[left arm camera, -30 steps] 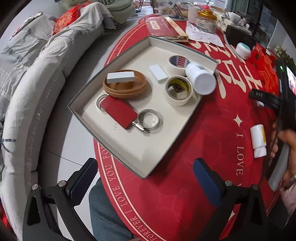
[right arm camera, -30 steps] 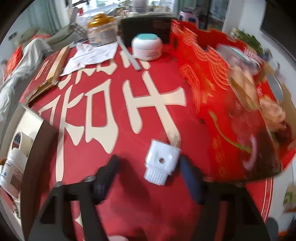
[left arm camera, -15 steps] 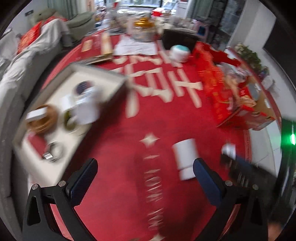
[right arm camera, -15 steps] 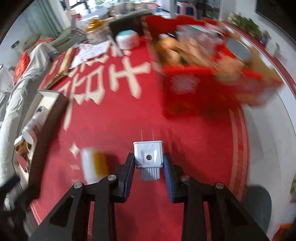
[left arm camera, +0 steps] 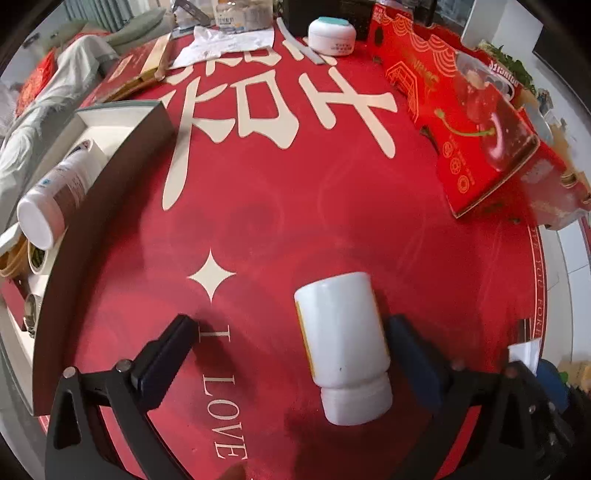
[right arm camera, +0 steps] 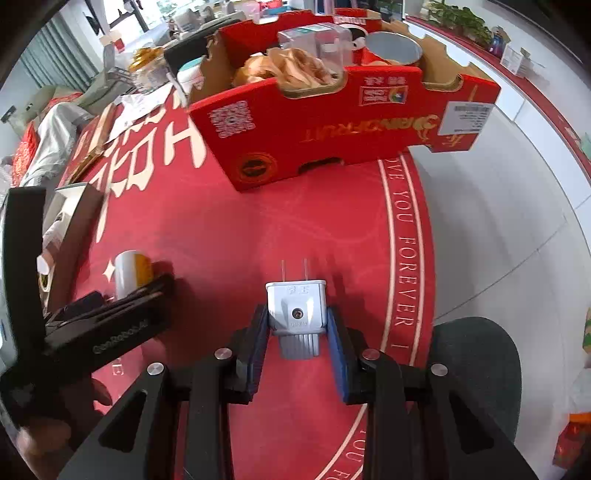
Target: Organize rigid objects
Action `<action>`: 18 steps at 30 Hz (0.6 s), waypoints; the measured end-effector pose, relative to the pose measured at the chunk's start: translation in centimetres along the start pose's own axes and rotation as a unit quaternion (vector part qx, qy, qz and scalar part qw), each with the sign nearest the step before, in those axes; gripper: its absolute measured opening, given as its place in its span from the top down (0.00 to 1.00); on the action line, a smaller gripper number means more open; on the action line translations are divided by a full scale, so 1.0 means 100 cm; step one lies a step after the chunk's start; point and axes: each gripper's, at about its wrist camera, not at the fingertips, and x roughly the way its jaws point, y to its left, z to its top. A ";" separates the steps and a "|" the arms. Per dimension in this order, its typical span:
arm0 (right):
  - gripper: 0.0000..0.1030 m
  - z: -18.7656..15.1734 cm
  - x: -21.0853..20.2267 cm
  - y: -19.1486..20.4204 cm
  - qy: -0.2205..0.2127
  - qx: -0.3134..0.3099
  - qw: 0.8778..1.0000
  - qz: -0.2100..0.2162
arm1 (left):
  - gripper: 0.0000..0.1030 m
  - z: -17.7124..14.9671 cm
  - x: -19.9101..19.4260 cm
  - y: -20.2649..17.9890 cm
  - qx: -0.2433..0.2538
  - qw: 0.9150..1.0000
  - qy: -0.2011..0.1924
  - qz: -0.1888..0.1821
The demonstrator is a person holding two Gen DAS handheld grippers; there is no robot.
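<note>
red cloth [left arm camera: 332, 192] with cream lettering covers the round table, and on it a white plastic bottle [left arm camera: 343, 343] with a yellow label lies on its side, its cap pointing toward the camera. the left gripper [left arm camera: 291, 339] is spread wide around it: the bottle sits between the two fingers, close beside the right-hand finger, with a clear gap to the other, so nothing is pinched there. in the right wrist view the same bottle [right arm camera: 129, 273] shows just past the left gripper's black finger.

the right gripper [right arm camera: 297, 325] is pinching a white plug adapter [right arm camera: 297, 310], blue pads pressed on both its sides, the two metal prongs pointing away from the camera over the cloth.

at the left edge of the table stands a shallow tray [left arm camera: 110, 177] with dark outer walls and a pale inside. a second white bottle [left arm camera: 51, 203] lies in it, leaning across a roll of tape [left arm camera: 35, 254].

a red cardboard fruit box [right arm camera: 332, 122] stands on the far right of the cloth, well apart from the tray. a small white jar with a teal lid [left arm camera: 332, 35] sits at the far side, near some white paper [left arm camera: 225, 40].
</note>
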 end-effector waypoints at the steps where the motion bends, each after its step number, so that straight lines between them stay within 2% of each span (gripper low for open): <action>1: 0.69 0.000 0.000 0.002 0.000 -0.001 1.000 0.004 | 0.00 0.000 0.002 0.000 -0.001 1.000 0.001 0.000; 4: 0.69 -0.004 0.000 0.004 0.005 -0.003 1.000 0.012 | 0.01 0.004 0.010 0.000 0.009 1.000 0.028 -0.003; 5: 0.69 -0.004 0.000 0.006 0.006 -0.004 1.000 0.012 | 0.05 0.004 0.011 0.002 0.011 0.999 0.035 -0.005; 7: 0.69 -0.009 -0.003 0.008 0.007 -0.006 1.000 0.016 | 0.26 -0.001 0.006 0.006 0.008 1.000 0.022 -0.004; 8: 0.69 -0.010 -0.004 0.009 0.007 -0.007 1.000 0.017 | 0.49 -0.003 0.003 0.006 0.013 1.000 0.018 -0.005; 9: 0.69 -0.012 -0.007 0.010 0.006 -0.009 1.000 0.019 | 0.63 -0.006 0.001 0.007 0.021 1.000 0.019 -0.007; 12: 0.69 -0.018 -0.013 0.016 0.003 -0.019 1.000 0.024 | 0.63 -0.022 -0.001 0.021 0.014 0.999 0.032 -0.017; 16: 0.69 -0.030 -0.022 0.033 0.000 -0.047 0.998 0.033 | 0.63 -0.053 -0.018 0.048 -0.001 1.000 0.014 -0.003; 18: 0.69 -0.037 -0.024 0.044 0.003 -0.061 0.997 0.039 | 0.63 -0.067 -0.031 0.061 -0.002 1.000 -0.004 0.016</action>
